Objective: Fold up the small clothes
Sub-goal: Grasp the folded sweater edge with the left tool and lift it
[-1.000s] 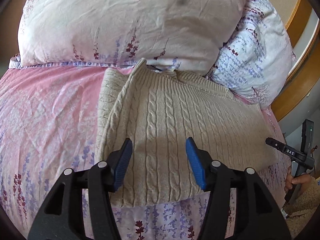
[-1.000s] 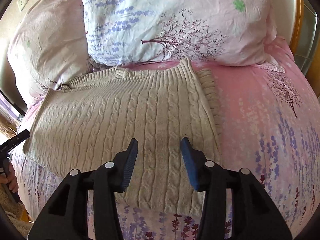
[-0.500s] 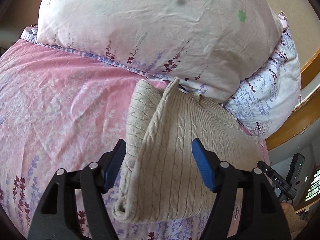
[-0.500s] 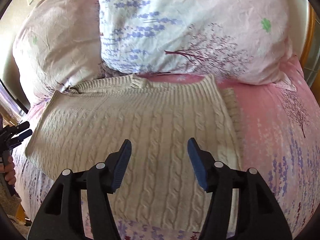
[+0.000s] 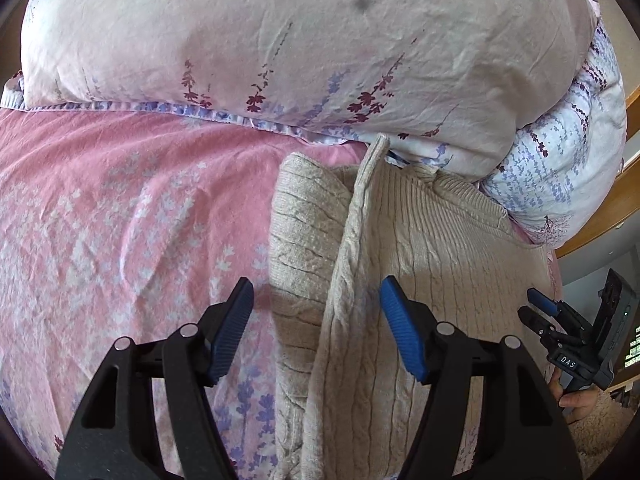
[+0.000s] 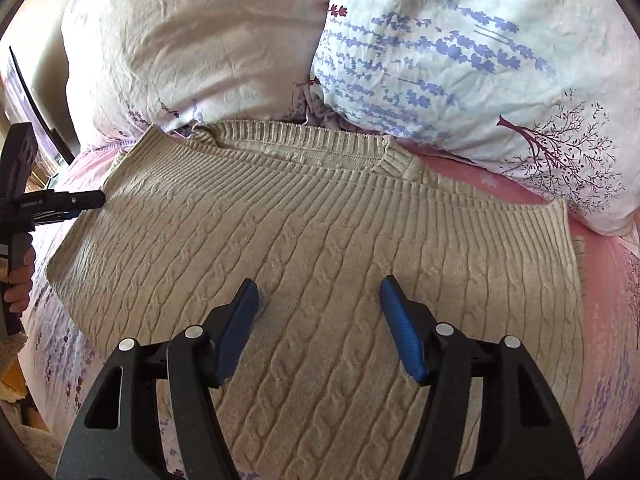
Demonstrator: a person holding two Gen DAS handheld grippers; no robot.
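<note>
A beige cable-knit sweater (image 6: 320, 240) lies folded on the pink floral bedsheet (image 5: 120, 220), its ribbed edges against the pillows. In the left wrist view the sweater (image 5: 440, 260) shows a folded layer with its edge running up the middle. My left gripper (image 5: 316, 320) is open, its jaws either side of that folded edge, just above the cloth. My right gripper (image 6: 318, 312) is open and empty over the sweater's middle. The right gripper also shows at the right edge of the left wrist view (image 5: 544, 312), and the left gripper at the left edge of the right wrist view (image 6: 80, 200).
Two large floral pillows (image 5: 300, 40) (image 6: 480, 60) lie at the head of the bed, touching the sweater's far edge. A wooden bed frame (image 5: 608, 208) curves at the right. The bed's edge drops off at the left of the right wrist view.
My left gripper has moved left and closer, to the sweater's folded left edge. My right gripper has moved closer and swung left over the sweater. Both stay open.
</note>
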